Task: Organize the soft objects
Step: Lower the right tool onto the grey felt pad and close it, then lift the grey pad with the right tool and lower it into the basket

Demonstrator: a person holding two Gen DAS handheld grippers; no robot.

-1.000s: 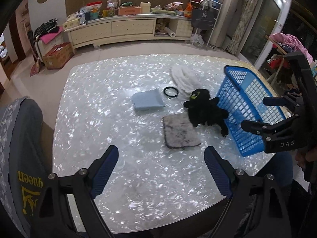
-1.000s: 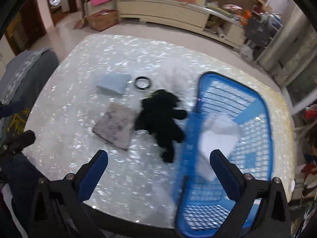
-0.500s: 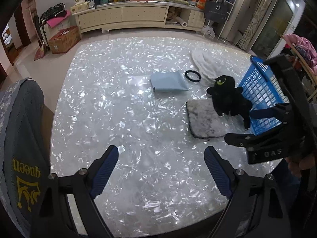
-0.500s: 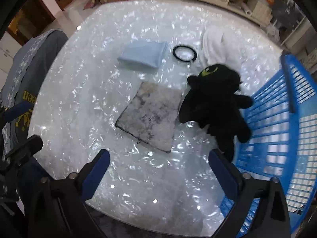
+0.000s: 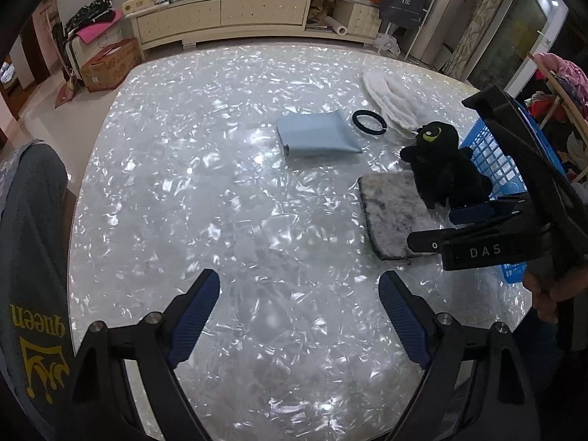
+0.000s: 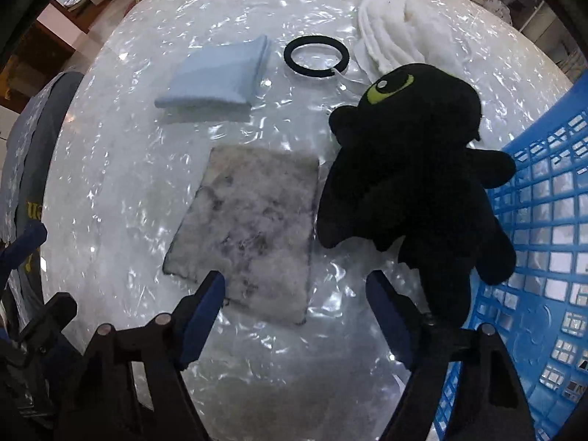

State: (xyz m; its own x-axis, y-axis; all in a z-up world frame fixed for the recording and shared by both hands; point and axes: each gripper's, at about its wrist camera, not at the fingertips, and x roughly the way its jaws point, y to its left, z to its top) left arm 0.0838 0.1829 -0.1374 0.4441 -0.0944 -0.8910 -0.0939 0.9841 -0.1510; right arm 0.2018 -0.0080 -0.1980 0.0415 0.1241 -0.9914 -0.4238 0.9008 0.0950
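Note:
A black plush toy (image 6: 408, 180) with a green eye lies against the blue basket (image 6: 551, 220). It also shows in the left wrist view (image 5: 439, 169). A grey fuzzy cloth (image 6: 253, 228) lies flat to its left. A folded light-blue cloth (image 6: 217, 73), a black ring (image 6: 316, 55) and a white fluffy cloth (image 6: 397, 33) lie farther back. My right gripper (image 6: 296, 308) is open, low over the near edge of the grey cloth. My left gripper (image 5: 299, 316) is open and empty over bare table.
The table (image 5: 205, 183) has a shiny pearl-patterned top. A grey garment (image 5: 29, 257) with yellow print hangs at its left edge. A cabinet (image 5: 235, 11) with clutter stands beyond the table. White fabric shows through the basket mesh.
My right gripper has moved down and closer to the grey cloth and the plush toy. My left gripper has shifted left, so the objects now sit farther right in its view.

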